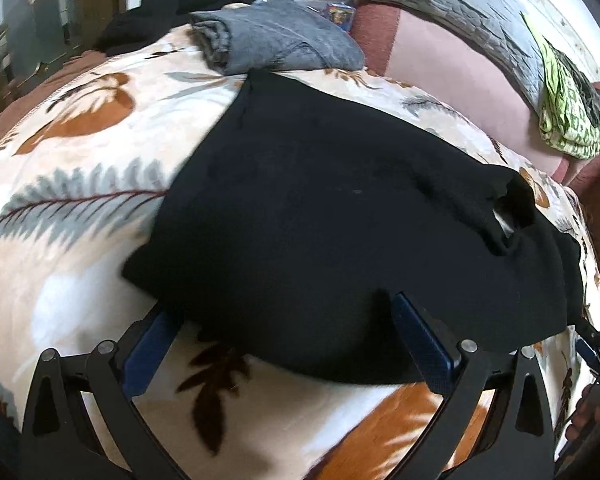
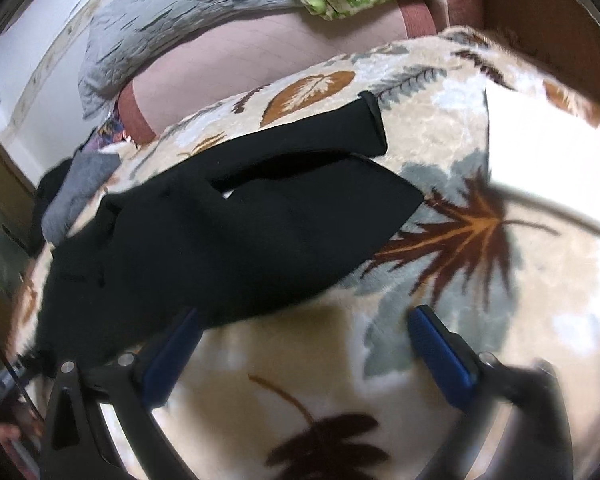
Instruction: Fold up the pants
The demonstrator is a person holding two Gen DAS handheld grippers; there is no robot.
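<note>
The black pants (image 1: 320, 208) lie partly folded on a leaf-patterned blanket (image 1: 80, 208). In the left wrist view my left gripper (image 1: 284, 312) is open, its blue fingers wide apart at the pants' near edge, with the cloth draped over the tips. In the right wrist view the pants (image 2: 220, 232) lie ahead and to the left, one leg cuff pointing far right. My right gripper (image 2: 306, 324) is open and empty over the blanket (image 2: 460, 300); its left finger (image 2: 176, 344) sits just under the pants' near edge. The right gripper also shows at the left wrist view's right edge (image 1: 596, 348).
A folded grey garment (image 1: 276, 40) and a black garment (image 1: 172, 4) lie at the far side of the bed. A grey quilted pillow (image 1: 460, 4) and a green patterned cloth (image 1: 568, 108) lie on a pink sheet (image 1: 452, 68). A white patch (image 2: 540, 148) lies right.
</note>
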